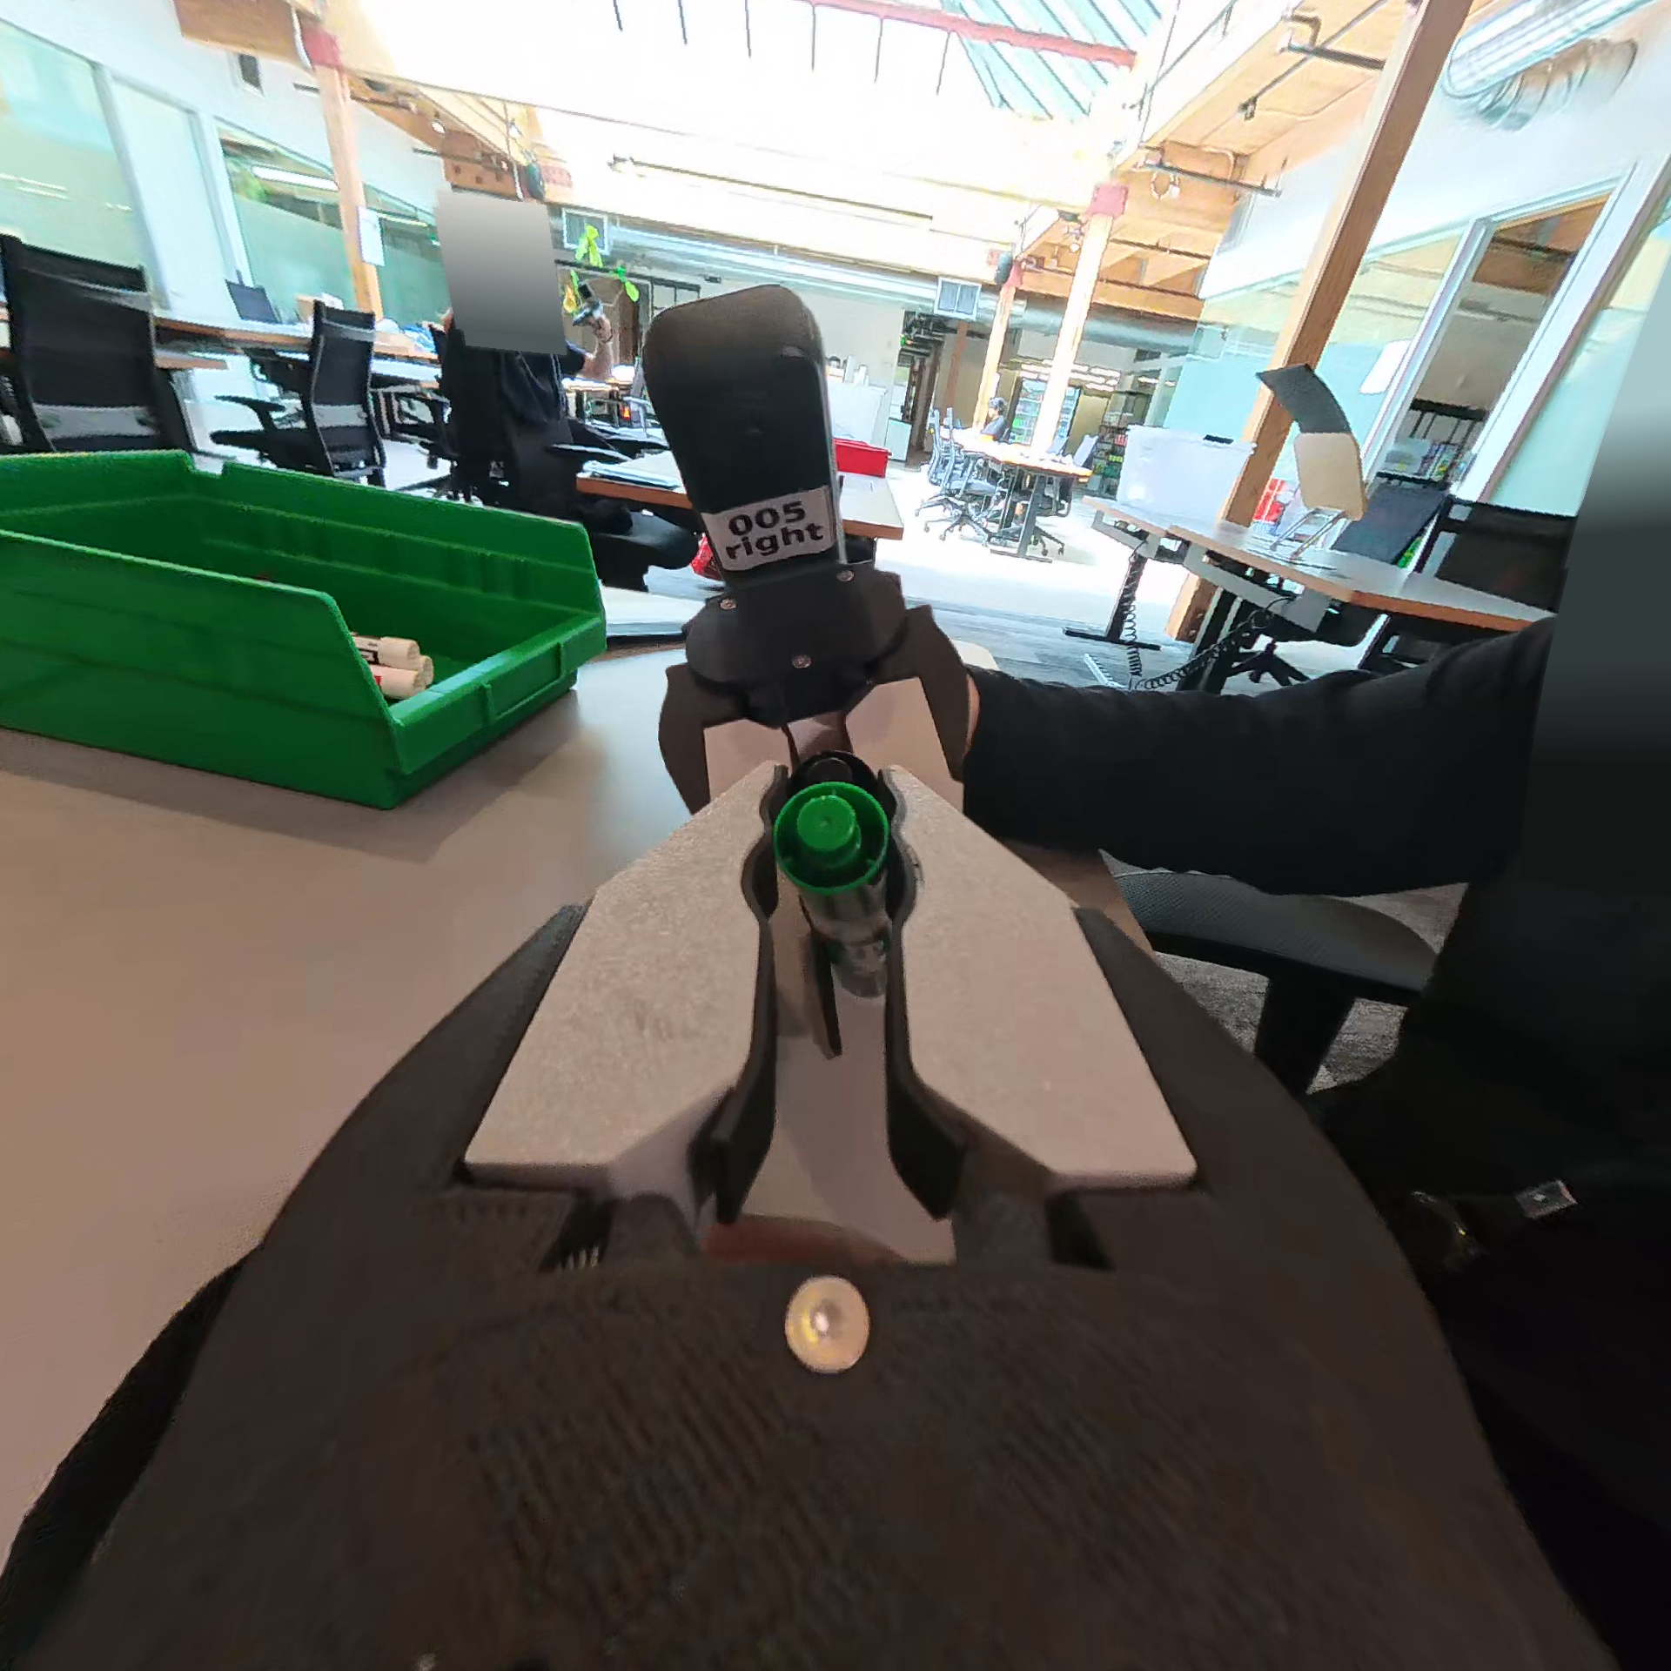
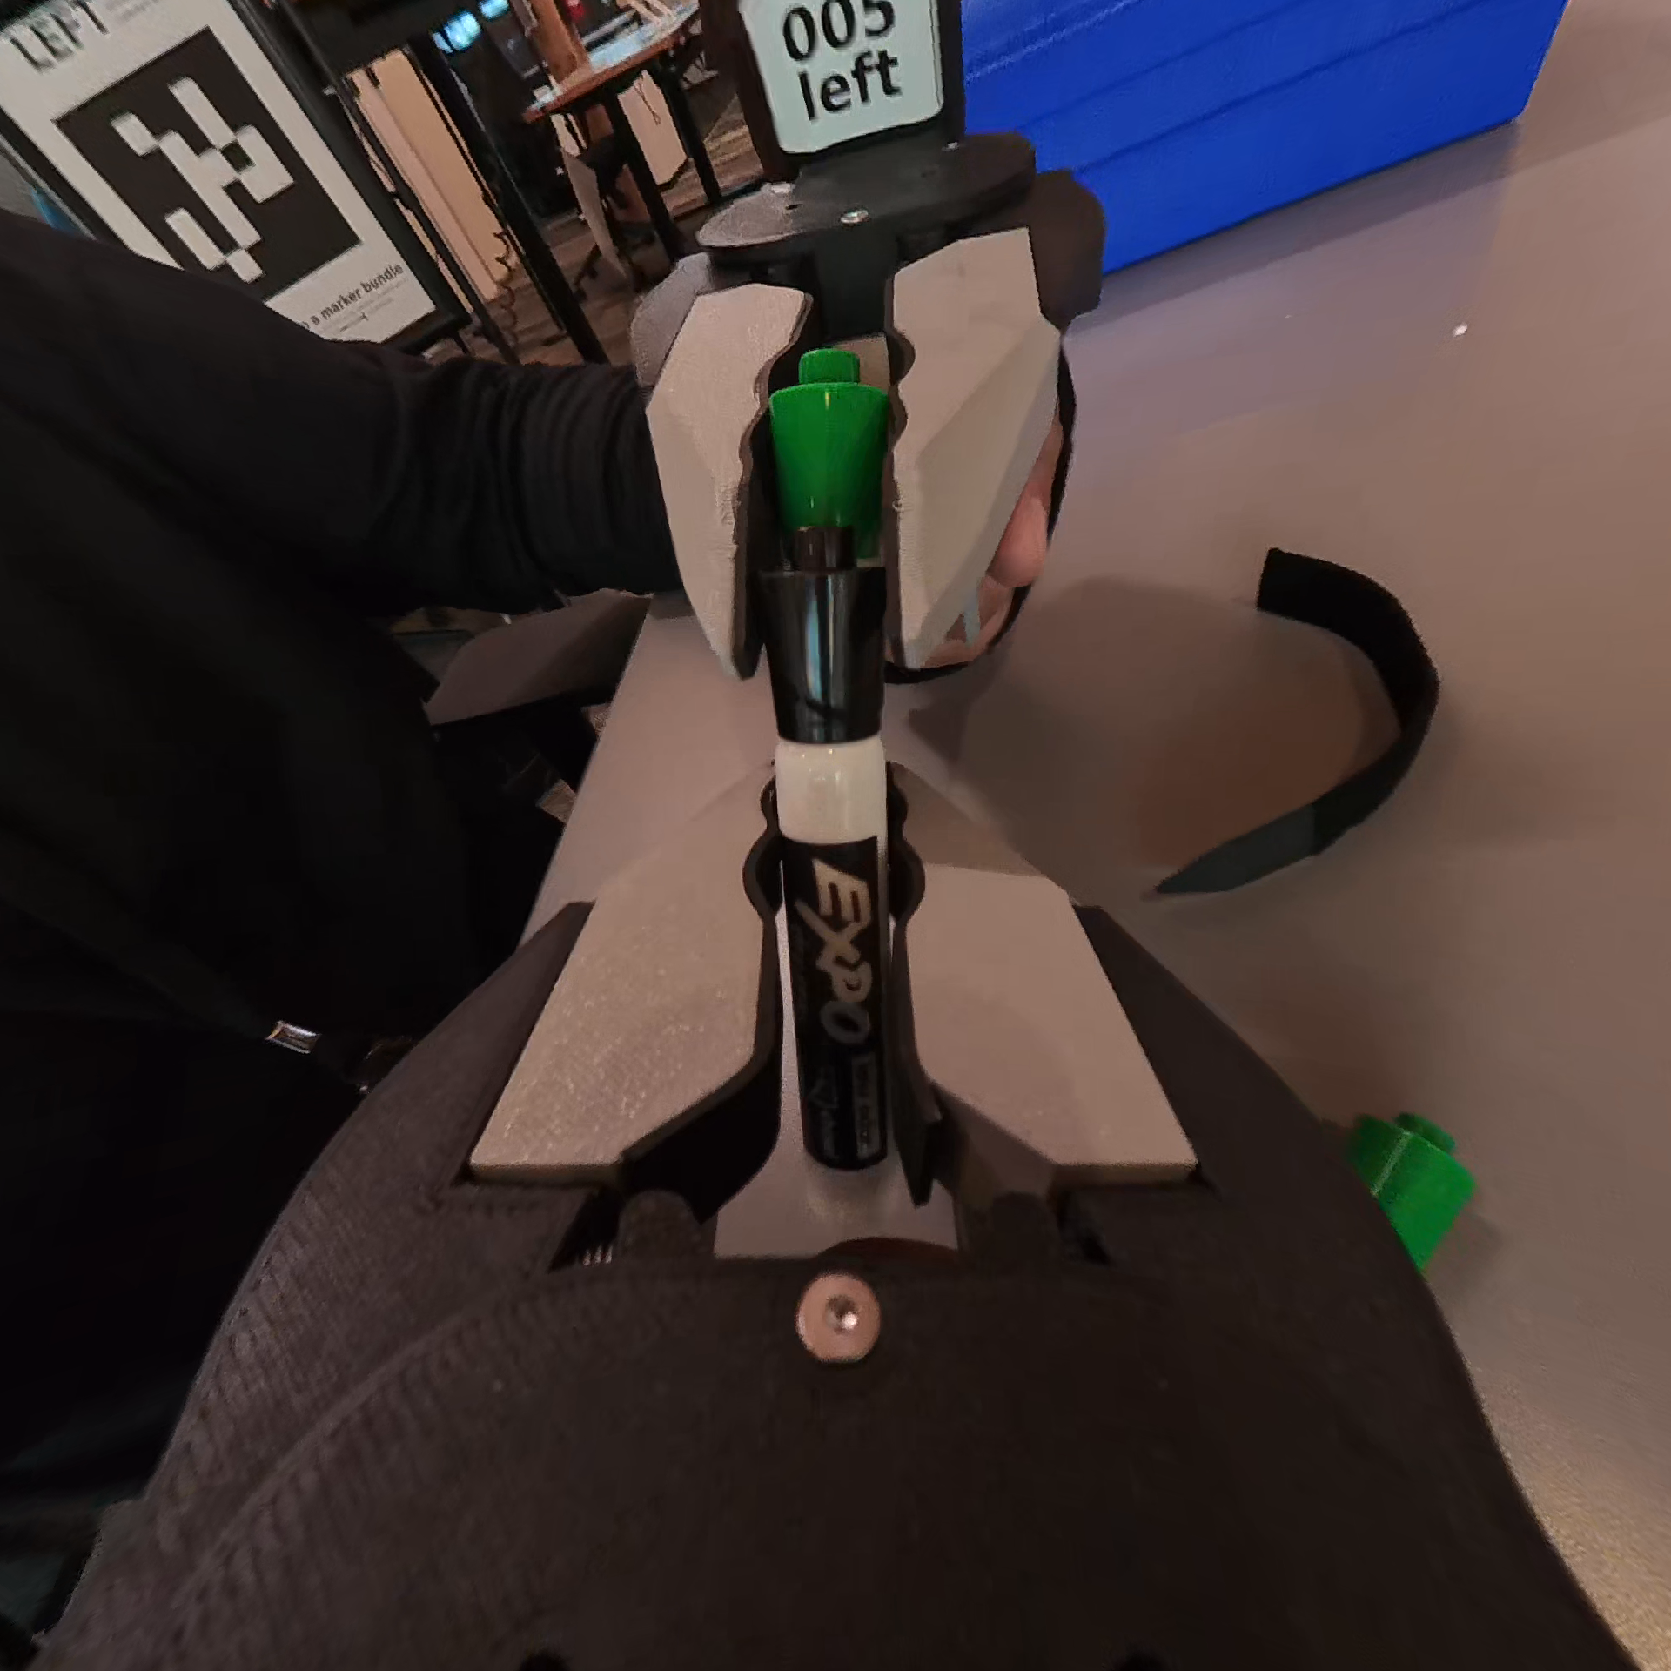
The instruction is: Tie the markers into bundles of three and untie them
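My right gripper (image 2: pixel 832 868) clamps the black marker (image 2: pixel 827 949); my left gripper (image 2: pixel 823 506) pinches the green marker (image 2: pixel 825 461). If either grasp loosens while I align them over the desk (image 2: pixel 1311 452), one could slide out and roll away.

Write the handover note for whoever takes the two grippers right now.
Left gripper: shut on green-capped marker.
Right gripper: shut on black-capped marker.
The two markers are held side by side, caps together.
Black strap lies open on the table, a third marker beside it; a bundle sits in the green bin.
Left: add the third marker, wrap the strap.
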Available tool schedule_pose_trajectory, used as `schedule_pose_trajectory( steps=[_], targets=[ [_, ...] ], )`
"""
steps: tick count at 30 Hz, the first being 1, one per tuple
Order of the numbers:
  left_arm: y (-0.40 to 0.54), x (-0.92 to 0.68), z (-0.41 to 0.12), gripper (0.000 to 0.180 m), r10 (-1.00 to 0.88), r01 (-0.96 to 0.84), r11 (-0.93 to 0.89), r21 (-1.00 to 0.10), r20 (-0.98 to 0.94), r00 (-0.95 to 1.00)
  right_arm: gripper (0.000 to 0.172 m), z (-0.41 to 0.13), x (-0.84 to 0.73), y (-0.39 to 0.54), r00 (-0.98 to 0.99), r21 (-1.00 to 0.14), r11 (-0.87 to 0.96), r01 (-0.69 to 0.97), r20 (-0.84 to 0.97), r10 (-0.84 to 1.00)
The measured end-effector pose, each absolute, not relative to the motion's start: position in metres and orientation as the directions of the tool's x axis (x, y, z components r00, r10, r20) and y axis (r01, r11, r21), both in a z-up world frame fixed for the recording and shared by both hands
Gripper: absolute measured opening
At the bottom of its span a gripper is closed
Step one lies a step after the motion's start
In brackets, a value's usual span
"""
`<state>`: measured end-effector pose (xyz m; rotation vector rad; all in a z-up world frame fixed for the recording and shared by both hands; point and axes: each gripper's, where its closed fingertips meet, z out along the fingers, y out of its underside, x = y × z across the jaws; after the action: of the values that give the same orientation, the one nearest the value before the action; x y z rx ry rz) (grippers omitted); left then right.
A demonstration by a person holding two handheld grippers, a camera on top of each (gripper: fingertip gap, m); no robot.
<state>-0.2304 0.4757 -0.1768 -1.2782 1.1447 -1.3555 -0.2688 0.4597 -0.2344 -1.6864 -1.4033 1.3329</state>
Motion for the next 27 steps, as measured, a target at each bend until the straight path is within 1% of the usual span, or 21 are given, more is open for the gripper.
schedule_pose_trajectory(
  steps=[3,7,18,22,24,27],
  targets=[
    [0.481,-0.226,-0.19,0.016,-0.992,-0.067,-0.123,-0.99,0.123,0.004,0.016,-0.249,-0.269,0.466,0.011,-0.861,-0.268,0.432,-0.292,0.956],
    [0.481,-0.224,-0.205,0.016,-0.999,-0.19,-0.007,-0.982,-0.002,0.046,0.019,-0.263,-0.266,0.473,0.062,-0.838,-0.246,0.487,-0.247,0.967],
    [0.49,-0.237,-0.209,0.016,-0.996,-0.265,-0.012,-0.964,-0.012,0.09,0.019,-0.269,-0.254,0.49,0.159,-0.817,-0.212,0.536,-0.149,0.976],
    [0.5,-0.247,-0.206,0.016,-0.991,-0.265,-0.058,-0.962,0.025,0.128,0.019,-0.27,-0.245,0.499,0.191,-0.811,-0.244,0.532,-0.165,0.967],
    [0.503,-0.249,-0.205,0.017,-0.989,-0.261,-0.066,-0.963,0.029,0.142,0.019,-0.277,-0.239,0.501,0.207,-0.785,-0.298,0.542,-0.219,0.953],
    [0.507,-0.251,-0.208,0.017,-0.986,-0.277,-0.061,-0.959,0.016,0.164,0.021,-0.28,-0.235,0.505,0.218,-0.778,-0.379,0.501,-0.311,0.925]
  ],
)
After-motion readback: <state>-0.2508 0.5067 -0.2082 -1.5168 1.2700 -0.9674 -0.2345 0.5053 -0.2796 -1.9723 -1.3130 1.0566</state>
